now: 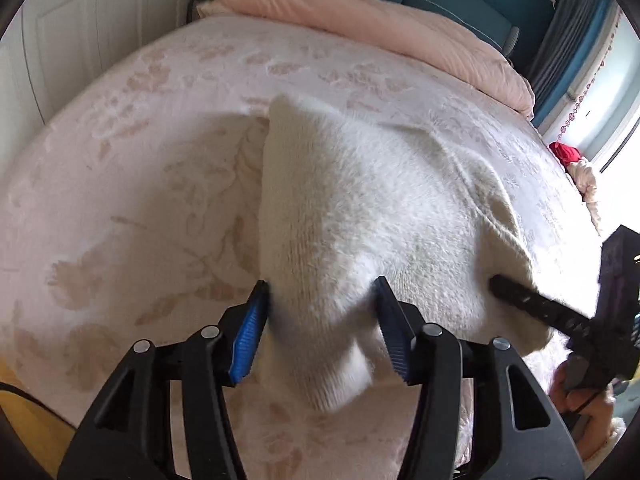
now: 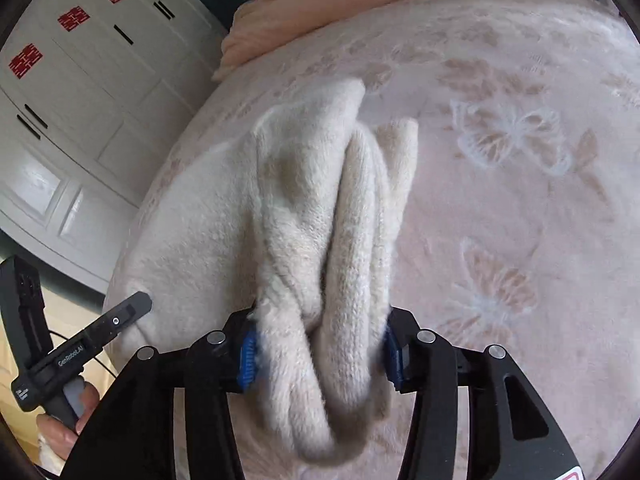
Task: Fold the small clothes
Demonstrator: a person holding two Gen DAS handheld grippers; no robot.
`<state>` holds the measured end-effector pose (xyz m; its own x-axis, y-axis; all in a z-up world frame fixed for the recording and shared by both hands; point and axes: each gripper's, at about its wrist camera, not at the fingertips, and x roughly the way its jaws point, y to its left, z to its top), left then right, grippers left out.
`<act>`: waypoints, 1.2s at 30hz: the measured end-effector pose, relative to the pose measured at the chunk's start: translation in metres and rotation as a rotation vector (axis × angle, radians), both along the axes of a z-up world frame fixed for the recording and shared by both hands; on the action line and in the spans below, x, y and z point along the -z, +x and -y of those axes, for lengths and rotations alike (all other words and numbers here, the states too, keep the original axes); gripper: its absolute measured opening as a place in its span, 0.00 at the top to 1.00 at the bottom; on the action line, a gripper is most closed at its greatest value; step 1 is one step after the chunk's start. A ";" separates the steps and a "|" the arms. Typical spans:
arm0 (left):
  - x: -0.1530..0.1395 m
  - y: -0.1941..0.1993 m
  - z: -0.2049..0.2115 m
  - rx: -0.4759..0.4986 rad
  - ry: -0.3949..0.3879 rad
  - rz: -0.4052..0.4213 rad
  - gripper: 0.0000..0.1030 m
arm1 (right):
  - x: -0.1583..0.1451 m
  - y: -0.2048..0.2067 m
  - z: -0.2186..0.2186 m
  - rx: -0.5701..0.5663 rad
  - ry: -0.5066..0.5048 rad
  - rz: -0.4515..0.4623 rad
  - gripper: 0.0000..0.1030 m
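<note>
On the bed, spread over a pink floral bedspread (image 1: 120,184), lies one item: a cream fleece garment (image 1: 360,208), small, thick-piled, partly gathered; which kind of garment it is cannot be told from here. Condition: soft and limp, no stiffness, light enough to lift by an edge; the plush nap looks grippy rather than slippery, nothing fragile about it. Bulk is the main handling concern, since doubled layers bunch into fat rolls instead of lying flat. Left gripper (image 1: 322,300): jaws half apart with the near edge of the fleece between them, the left blue pad against the cloth; whether both pads press cannot be told. Right gripper (image 2: 320,340): clamped on a thick gathered wad of the same garment, both pads sunk into the pile. Recommended hold, by my judgement: near-edge corners, taken through all layers at once, well apart from each other so the cloth hangs taut between. Also present: a folded pink quilt (image 1: 360,12) at the far end.
</note>
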<state>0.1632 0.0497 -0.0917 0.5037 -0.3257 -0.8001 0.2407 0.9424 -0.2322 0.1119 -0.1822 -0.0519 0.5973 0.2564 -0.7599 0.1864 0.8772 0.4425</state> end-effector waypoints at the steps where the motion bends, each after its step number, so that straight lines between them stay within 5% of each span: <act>1: -0.017 -0.008 -0.003 -0.011 -0.002 0.031 0.51 | -0.021 -0.009 -0.003 0.015 -0.063 0.045 0.54; 3: -0.048 -0.019 -0.009 -0.027 -0.028 0.103 0.51 | -0.057 -0.022 -0.012 0.018 -0.142 0.128 0.56; 6: -0.070 -0.021 0.004 0.009 -0.037 0.145 0.51 | -0.082 -0.022 -0.034 -0.050 -0.154 0.173 0.87; 8: -0.063 -0.013 0.025 0.023 0.044 0.152 0.51 | -0.072 -0.009 -0.051 -0.117 -0.184 0.130 0.99; 12: 0.002 0.021 0.045 0.000 0.216 -0.014 0.49 | -0.002 0.040 -0.052 -0.148 -0.274 -0.101 1.00; 17: 0.008 0.012 0.049 -0.006 0.323 0.022 0.47 | -0.051 0.021 -0.060 -0.109 -0.243 -0.012 1.00; 21: 0.010 0.012 0.051 -0.006 0.324 0.006 0.46 | -0.009 0.024 -0.058 -0.119 -0.268 -0.119 1.00; 26: 0.008 0.011 0.048 -0.011 0.318 -0.003 0.46 | -0.057 -0.004 -0.057 -0.094 -0.233 -0.010 1.00; 31: 0.007 0.011 0.046 -0.024 0.296 -0.027 0.46 | -0.010 0.001 -0.046 -0.112 -0.252 -0.140 1.00; 36: -0.003 -0.002 0.046 -0.026 0.314 -0.016 0.47 | -0.053 -0.022 -0.047 -0.075 -0.189 -0.054 0.99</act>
